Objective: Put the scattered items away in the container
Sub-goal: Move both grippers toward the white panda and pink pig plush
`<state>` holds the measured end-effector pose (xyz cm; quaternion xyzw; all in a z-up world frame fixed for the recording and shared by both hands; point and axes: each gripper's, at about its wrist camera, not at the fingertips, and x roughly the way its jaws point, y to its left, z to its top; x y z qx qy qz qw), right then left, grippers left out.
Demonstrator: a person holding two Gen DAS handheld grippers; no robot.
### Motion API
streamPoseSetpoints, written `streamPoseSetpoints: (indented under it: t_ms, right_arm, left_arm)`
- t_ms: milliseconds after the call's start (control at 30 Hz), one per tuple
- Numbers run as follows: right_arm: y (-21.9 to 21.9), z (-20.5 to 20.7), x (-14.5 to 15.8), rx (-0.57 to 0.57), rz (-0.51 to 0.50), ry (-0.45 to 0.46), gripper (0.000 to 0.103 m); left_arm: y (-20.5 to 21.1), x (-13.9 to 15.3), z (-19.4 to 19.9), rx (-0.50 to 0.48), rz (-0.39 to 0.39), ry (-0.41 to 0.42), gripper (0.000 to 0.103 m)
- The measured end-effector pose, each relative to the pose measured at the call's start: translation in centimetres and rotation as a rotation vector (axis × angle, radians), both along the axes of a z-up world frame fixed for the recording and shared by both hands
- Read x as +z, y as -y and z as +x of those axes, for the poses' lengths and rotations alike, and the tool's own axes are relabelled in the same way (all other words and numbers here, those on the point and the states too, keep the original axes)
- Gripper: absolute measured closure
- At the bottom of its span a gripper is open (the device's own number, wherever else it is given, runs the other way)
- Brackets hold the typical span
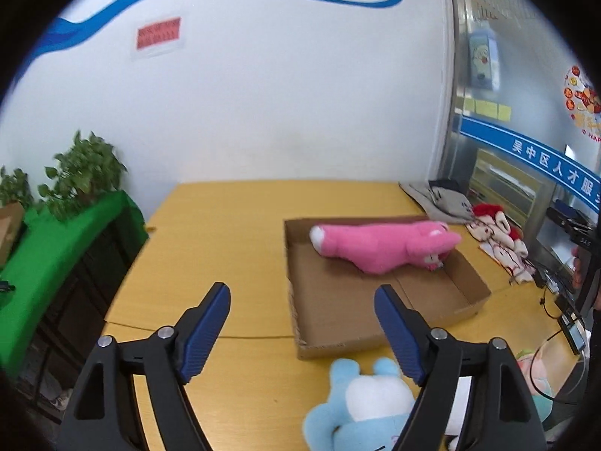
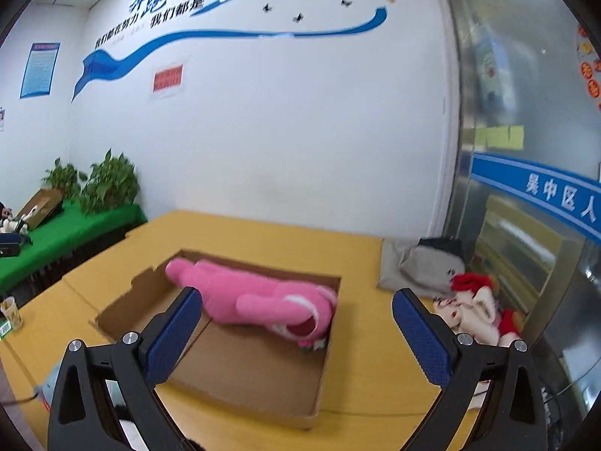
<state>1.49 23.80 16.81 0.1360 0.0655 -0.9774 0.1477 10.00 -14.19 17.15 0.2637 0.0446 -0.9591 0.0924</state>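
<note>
Blue plush lies just below the left gripper.
Left gripper (image 1: 302,298) and right gripper (image 2: 296,302) both gape empty; blue plush (image 1: 360,406) sits nearest the left, outside the box (image 1: 330,342) holding the pink plush (image 1: 379,246).

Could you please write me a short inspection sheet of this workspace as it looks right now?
Surface: yellow table, bare on its left side.
Job's things: open cardboard box holds a pink plush toy lying on its side; a light blue plush toy lies on the table just outside the box; a red and white plush toy lies to the box's right.
Clutter: grey cloth at the far right corner.
Grippers: left gripper open, empty; right gripper open, empty.
Cables: black cable at the table's right edge.
Surroundings: white wall, potted plants on a green-covered bench.
</note>
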Motion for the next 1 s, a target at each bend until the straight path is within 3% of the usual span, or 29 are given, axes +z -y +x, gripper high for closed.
streamPoseSetpoints:
  t_ms: [100,233,433,567,667,900,1000]
  right_arm:
    - [-1.2,1.5,3.0,0.013,0.003,-0.053,0.0]
    - [-2.2,3.9,3.7,0.035,0.061,-0.007,0.0]
    - [-3.5,7.8,-3.2,0.078,0.151,0.224,0.0]
    - [-5.3,9.1,-10.1,0.071,0.083,0.454,0.0]
    - [-6.5,10.4,-14.6,0.037,0.041,0.576,0.0]
    - [-10.6,14.2,-17.6,-0.024,-0.128,0.68,0.0]
    - [-12.3,15.1,-17.8,-0.064,-0.191,0.695,0.0]
  left_arm:
    - [-0.3,0.3,0.1,-0.01,-0.004,0.044,0.024]
    - [-3.1,-2.7,-0.1,-0.12,0.05,0.101,0.024]
    - [-8.2,-9.6,-1.2,-0.303,0.184,0.208,0.024]
    - [-10.6,-13.2,-2.3,-0.373,0.253,0.293,0.024]
    - [-13.6,-14.4,-3.5,-0.449,0.281,0.334,0.024]
    - [-24.1,-15.8,-6.2,-0.745,0.369,0.418,0.023]
    - [-28.6,-15.9,-6.5,-0.785,0.292,0.407,0.023]
